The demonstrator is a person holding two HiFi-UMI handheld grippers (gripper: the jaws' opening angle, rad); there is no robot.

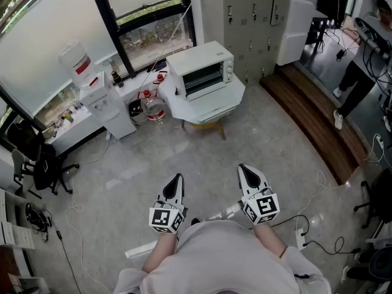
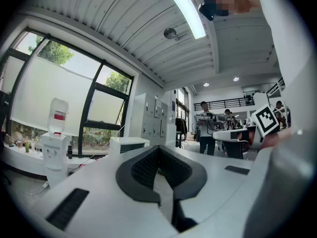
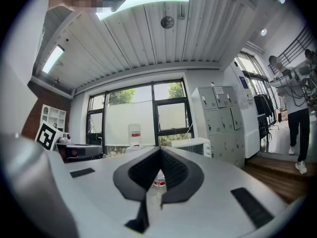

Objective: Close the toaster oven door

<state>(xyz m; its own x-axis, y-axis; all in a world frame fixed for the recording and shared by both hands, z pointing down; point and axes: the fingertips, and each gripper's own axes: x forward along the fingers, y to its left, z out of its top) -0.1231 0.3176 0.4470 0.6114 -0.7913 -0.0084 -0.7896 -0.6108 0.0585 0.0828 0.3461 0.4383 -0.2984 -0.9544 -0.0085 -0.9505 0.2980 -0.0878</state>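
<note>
Left gripper [image 1: 177, 178] and right gripper [image 1: 244, 168] both pinched closed, empty. Toaster oven [image 1: 200, 72] well apart; door position unclear.

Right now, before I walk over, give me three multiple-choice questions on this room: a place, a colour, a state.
1. Where does the toaster oven stand? A on the floor B on the white table C on a shelf
2. What colour is its casing? A white B red C black
3. The fingers of the right gripper are? A wide apart B shut on a cup C shut, empty
Answers: B, it rests on that table; A, the casing is white; C, the fingers meet with nothing between.
</note>
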